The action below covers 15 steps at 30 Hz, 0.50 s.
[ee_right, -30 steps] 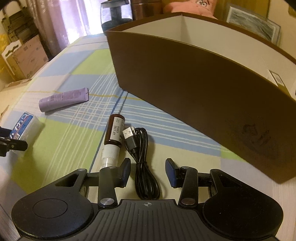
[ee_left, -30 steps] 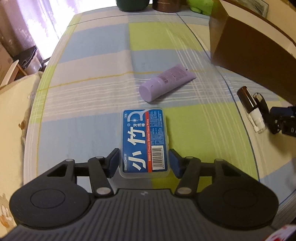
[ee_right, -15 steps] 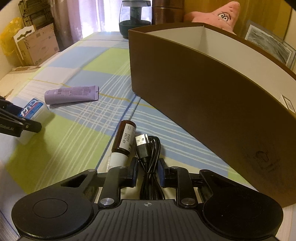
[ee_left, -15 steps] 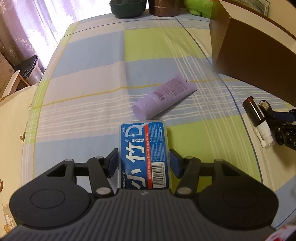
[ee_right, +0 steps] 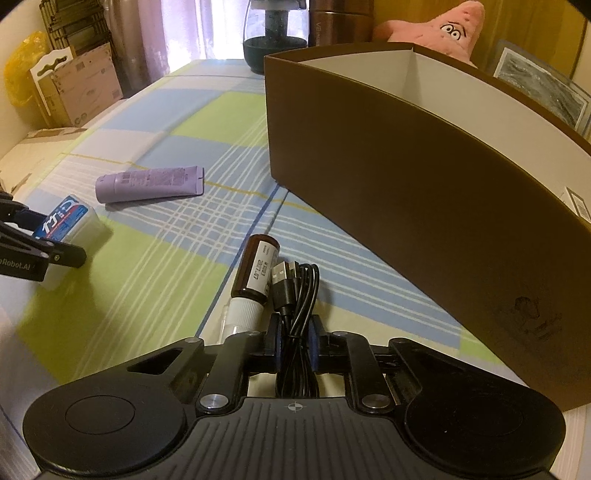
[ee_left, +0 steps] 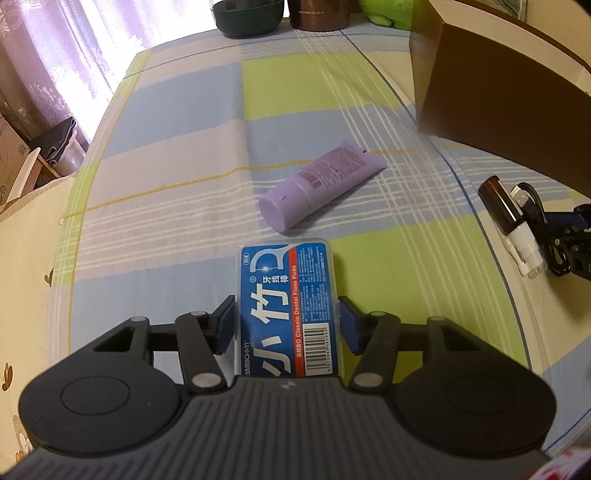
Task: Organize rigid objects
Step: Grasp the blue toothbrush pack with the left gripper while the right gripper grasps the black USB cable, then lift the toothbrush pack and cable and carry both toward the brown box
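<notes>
A blue-labelled floss pick box (ee_left: 288,306) sits between the pads of my left gripper (ee_left: 287,321), which is shut on its long sides. Just beyond it a purple tube (ee_left: 321,188) lies on the plaid cloth. My right gripper (ee_right: 294,343) is closing its jaws on a coiled black USB cable (ee_right: 295,295), and the pads press on the bundle. A brown dropper bottle (ee_right: 256,277) with a white cap lies right beside the cable, touching it on the left. The tall brown organizer box (ee_right: 406,184) stands close on the right, with a white divided inside.
A dark glass jar (ee_right: 275,40), a brown flask (ee_right: 340,22) and a pink plush (ee_right: 439,29) stand at the table's far end. Cardboard boxes (ee_right: 81,85) sit off the left edge. The plaid tablecloth (ee_left: 166,147) stretches left of the tube.
The right jaws have closed from wide apart onto the cable bundle. The floss box now sits deeper between the left fingers and looks closer to the camera.
</notes>
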Motion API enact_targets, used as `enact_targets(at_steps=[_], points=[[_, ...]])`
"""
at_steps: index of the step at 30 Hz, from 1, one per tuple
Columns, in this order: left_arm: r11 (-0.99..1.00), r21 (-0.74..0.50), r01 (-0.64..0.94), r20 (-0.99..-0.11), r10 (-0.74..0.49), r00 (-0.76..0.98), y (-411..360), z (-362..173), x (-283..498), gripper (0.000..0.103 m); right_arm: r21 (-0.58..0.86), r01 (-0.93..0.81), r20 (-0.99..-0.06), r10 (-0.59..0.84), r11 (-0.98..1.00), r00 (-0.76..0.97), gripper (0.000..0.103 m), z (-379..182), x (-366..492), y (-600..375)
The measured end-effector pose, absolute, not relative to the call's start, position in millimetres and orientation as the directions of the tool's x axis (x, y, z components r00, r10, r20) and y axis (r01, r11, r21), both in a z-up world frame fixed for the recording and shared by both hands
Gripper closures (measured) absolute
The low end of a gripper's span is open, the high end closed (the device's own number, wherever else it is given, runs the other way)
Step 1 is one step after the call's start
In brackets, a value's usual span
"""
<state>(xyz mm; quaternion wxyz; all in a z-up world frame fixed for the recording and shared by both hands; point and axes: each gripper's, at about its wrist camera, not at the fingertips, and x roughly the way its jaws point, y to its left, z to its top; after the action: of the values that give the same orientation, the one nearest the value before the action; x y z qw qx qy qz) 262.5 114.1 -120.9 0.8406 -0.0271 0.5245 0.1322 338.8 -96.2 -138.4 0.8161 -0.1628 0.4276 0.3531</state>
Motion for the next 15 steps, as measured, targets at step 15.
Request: enact_targets(at_steps=[15], points=[[0.975,0.078,-0.207,-0.856,0.172,0.488,86,-81,250,0.050,0.162,-0.644,-0.782,0.495,0.748,0.378,0.093,-110,323,-130]])
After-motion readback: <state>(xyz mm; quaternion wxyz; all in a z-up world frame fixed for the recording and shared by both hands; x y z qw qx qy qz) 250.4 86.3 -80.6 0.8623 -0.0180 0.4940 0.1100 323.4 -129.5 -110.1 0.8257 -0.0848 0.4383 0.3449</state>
